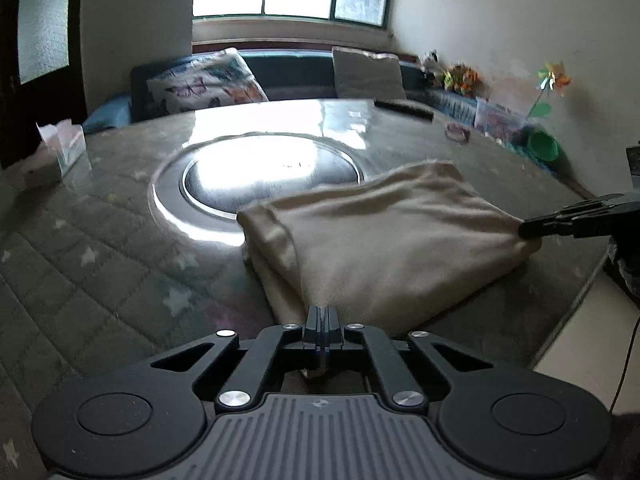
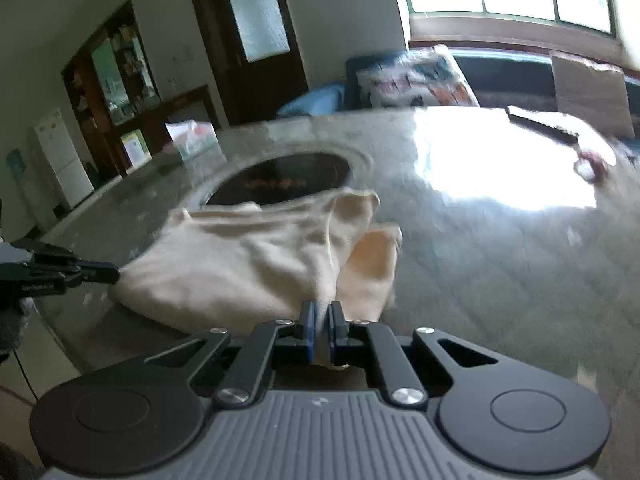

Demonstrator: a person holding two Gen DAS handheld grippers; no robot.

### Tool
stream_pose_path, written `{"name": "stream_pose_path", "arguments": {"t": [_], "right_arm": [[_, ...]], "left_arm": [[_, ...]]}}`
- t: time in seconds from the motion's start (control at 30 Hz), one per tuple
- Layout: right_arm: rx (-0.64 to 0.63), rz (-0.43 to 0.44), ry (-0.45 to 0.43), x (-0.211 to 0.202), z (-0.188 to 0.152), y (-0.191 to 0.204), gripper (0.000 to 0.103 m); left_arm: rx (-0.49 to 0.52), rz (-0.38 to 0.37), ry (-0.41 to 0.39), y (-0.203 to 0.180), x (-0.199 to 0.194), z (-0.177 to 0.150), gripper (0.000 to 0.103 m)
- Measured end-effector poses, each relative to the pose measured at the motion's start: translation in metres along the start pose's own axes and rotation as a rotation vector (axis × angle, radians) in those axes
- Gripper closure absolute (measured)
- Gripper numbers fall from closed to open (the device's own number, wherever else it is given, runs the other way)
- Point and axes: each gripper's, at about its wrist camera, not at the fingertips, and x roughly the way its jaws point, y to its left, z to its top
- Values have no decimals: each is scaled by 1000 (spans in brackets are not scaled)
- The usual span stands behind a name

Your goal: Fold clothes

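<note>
A cream garment (image 1: pixel 380 236) lies bunched on the glossy round table (image 1: pixel 100 240), near its front edge. My left gripper (image 1: pixel 322 312) is shut on the garment's near edge, with the cloth pinched between its fingers. My right gripper (image 2: pixel 320 314) is shut on another part of the same cream garment (image 2: pixel 240 264), which rises in a fold from its jaws. In the left wrist view the right gripper (image 1: pixel 528 230) pinches the cloth's right corner. In the right wrist view the left gripper (image 2: pixel 110 272) grips the cloth's left corner. The garment is pulled up slightly between the two grips.
A dark round inset (image 1: pixel 272 176) lies in the table's middle, just behind the garment. A tissue box (image 1: pixel 60 148) stands at the left, and a dark flat object (image 1: pixel 404 108) and a small pink item (image 1: pixel 456 134) lie at the back. A sofa with cushions (image 1: pixel 208 82) is behind.
</note>
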Motion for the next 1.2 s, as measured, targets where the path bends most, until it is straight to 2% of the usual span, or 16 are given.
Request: {"name": "stream_pose_path", "arguments": {"t": [0.07, 0.17, 0.23, 0.37, 0.53, 0.77, 0.97, 1.2], "right_arm": [[18, 6, 46, 5, -12, -3, 97], [-8, 24, 51, -3, -9, 0, 96], [-41, 17, 31, -8, -2, 4, 91], [-82, 3, -14, -8, 19, 10, 90], [-51, -14, -66, 16, 41, 8, 87], [-42, 1, -80, 64, 67, 8, 86], [-7, -45, -37, 96, 67, -3, 86], [-38, -58, -49, 93, 69, 5, 84]], "left_arm": [[6, 0, 12, -1, 1, -2, 101], [6, -12, -3, 2, -6, 3, 99], [17, 4, -24, 3, -9, 10, 98], [21, 18, -68, 3, -7, 24, 97], [-5, 14, -84, -1, 16, 45, 92], [-30, -41, -71, -12, 59, 77, 91], [5, -41, -39, -24, 95, 91, 91], [-23, -22, -2, -15, 123, 92, 91]]}}
